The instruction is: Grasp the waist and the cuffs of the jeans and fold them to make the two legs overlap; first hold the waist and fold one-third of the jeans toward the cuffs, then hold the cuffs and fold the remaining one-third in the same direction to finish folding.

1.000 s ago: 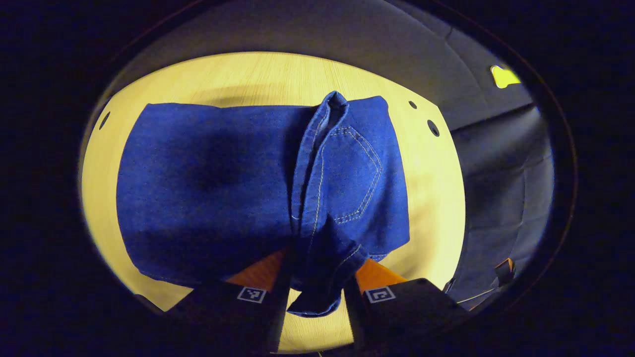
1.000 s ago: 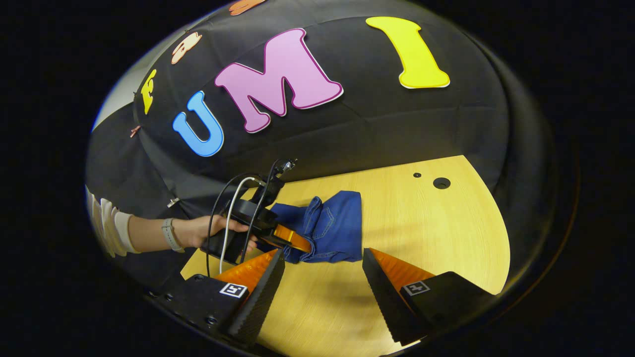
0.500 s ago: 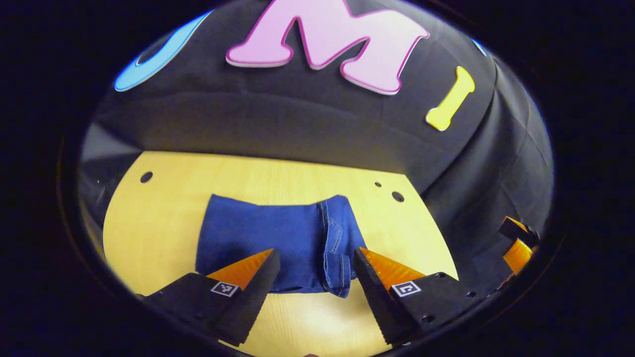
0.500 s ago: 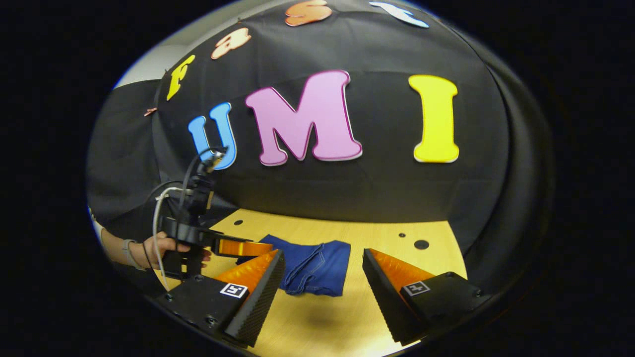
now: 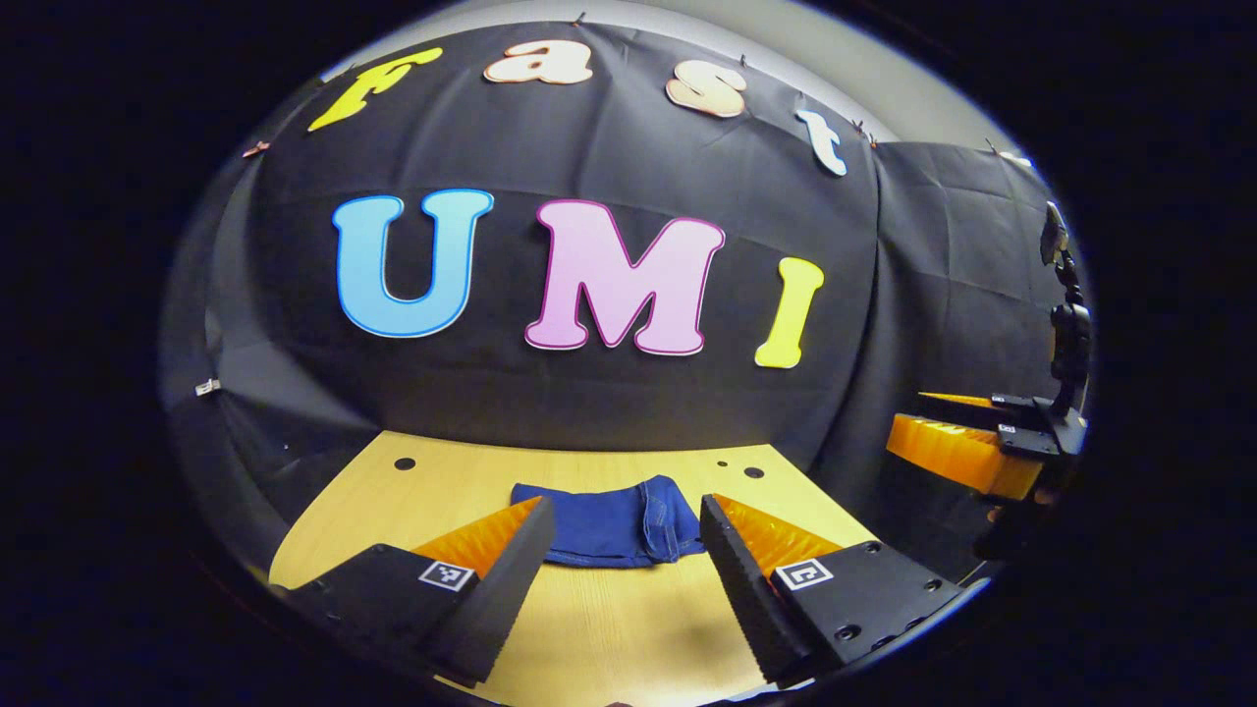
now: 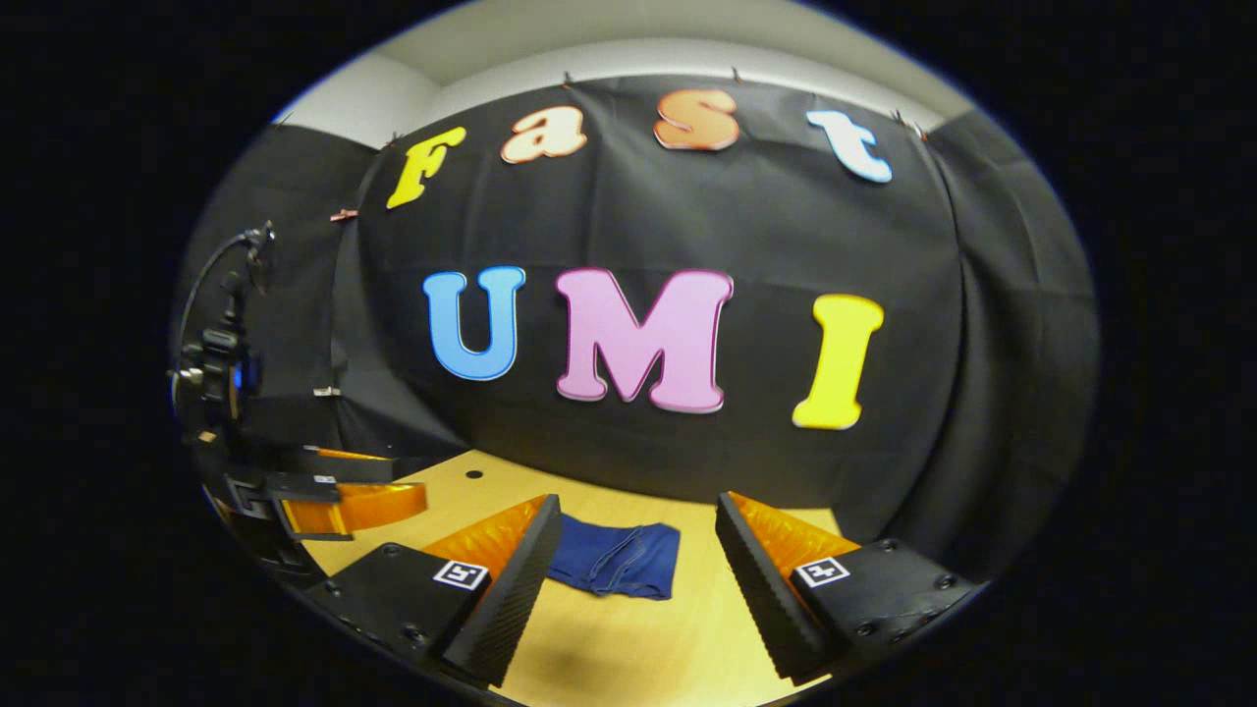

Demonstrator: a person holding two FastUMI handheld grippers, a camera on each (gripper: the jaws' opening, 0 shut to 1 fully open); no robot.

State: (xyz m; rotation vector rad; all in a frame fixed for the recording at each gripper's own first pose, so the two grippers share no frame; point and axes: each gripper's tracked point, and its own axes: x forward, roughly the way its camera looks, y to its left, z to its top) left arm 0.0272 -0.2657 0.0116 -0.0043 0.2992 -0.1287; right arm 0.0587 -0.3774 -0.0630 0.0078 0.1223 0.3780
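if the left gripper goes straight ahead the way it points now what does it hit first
Probably the folded jeans on the table, straight ahead between the open left gripper fingers; if it points higher, the black cloth wall behind. Depth is unclear.

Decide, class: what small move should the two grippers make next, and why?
Probably just lower both to rest. The jeans lie as a compact folded bundle on the table, and the left gripper and right gripper are open and clear of them.

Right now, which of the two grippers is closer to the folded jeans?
Hard to tell. The left gripper and right gripper, both open, hover short of the jeans on the table, neither touching.
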